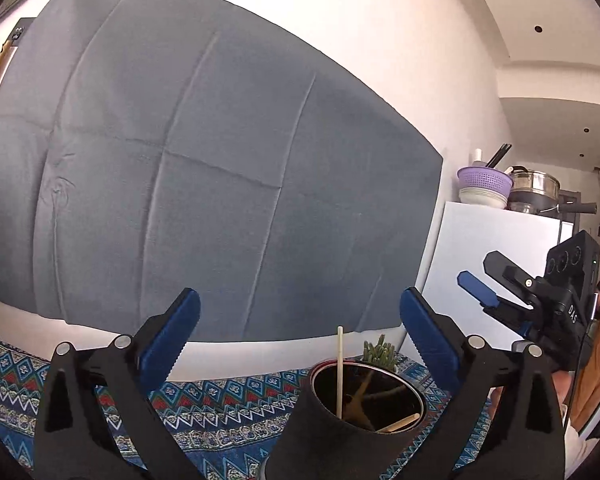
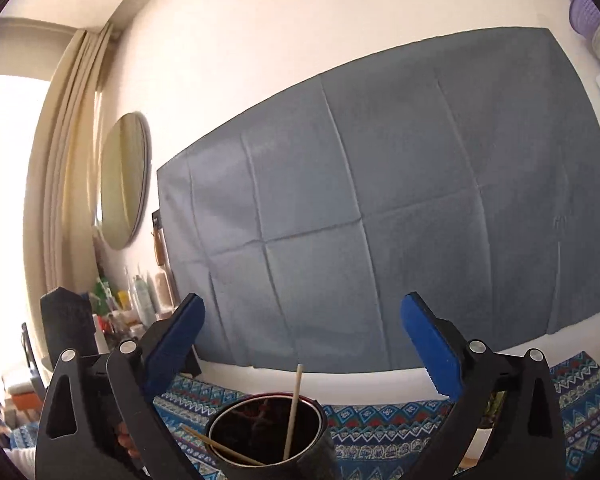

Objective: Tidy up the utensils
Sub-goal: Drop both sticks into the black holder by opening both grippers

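Left wrist view: both grippers, left (image 1: 300, 336) and right (image 2: 302, 336), hover jaws spread wide above the black cup (image 1: 360, 412) holding chopsticks (image 1: 340, 368).

A dark cylindrical holder (image 1: 340, 420) stands on the patterned cloth, open-topped with a shiny rim. Two pale wooden chopsticks sit inside (both bare): one (image 1: 340, 368) near upright, the other (image 2: 224, 448) slanted low across the opening.

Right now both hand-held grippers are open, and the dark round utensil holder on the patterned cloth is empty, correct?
Not empty. Both wrist views show two pale wooden chopsticks in the dark round utensil holder. Left hand-held gripper and right hand-held gripper are open.
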`<state>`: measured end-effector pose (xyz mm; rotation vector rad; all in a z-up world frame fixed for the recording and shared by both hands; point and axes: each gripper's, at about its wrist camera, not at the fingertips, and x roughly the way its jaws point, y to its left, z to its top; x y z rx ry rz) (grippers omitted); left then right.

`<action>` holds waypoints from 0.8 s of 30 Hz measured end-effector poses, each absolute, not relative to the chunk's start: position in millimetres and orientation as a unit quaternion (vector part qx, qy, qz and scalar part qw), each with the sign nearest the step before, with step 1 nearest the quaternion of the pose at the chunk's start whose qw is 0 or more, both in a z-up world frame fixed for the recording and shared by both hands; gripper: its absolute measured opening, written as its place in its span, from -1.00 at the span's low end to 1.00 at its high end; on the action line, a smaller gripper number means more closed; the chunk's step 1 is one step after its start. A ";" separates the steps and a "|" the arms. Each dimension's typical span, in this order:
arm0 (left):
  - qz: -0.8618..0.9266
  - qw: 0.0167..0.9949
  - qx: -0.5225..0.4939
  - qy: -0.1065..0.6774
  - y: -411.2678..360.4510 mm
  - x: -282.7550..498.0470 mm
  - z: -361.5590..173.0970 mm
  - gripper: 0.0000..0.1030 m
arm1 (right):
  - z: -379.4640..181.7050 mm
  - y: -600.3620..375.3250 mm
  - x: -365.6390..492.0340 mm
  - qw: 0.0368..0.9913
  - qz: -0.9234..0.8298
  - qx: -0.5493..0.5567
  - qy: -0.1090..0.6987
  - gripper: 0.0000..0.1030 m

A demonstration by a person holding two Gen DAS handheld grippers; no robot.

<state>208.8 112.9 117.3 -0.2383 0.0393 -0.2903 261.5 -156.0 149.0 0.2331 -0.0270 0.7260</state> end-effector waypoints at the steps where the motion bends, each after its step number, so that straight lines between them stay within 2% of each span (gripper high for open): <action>1: -0.136 0.984 -0.112 0.026 112.1 208.5 120.3 0.88 | 150.8 -156.6 260.8 0.930 0.351 0.110 -0.014 0.84; 6: -0.087 0.991 -0.084 0.052 107.5 204.2 133.6 0.89 | 151.1 -154.6 264.1 0.938 0.334 0.089 0.010 0.85; 11: -0.012 0.992 -0.062 0.112 105.3 206.7 138.3 0.89 | 149.0 -145.4 270.7 0.947 0.310 0.066 0.057 0.84; 18: 0.008 0.987 -0.091 0.133 109.1 196.2 149.1 0.89 | 148.7 -132.7 267.1 0.949 0.292 -0.009 0.119 0.84; 24: 0.018 0.988 -0.031 0.148 92.1 181.1 151.2 0.89 | 155.5 -136.9 249.2 0.931 0.332 -0.026 0.149 0.84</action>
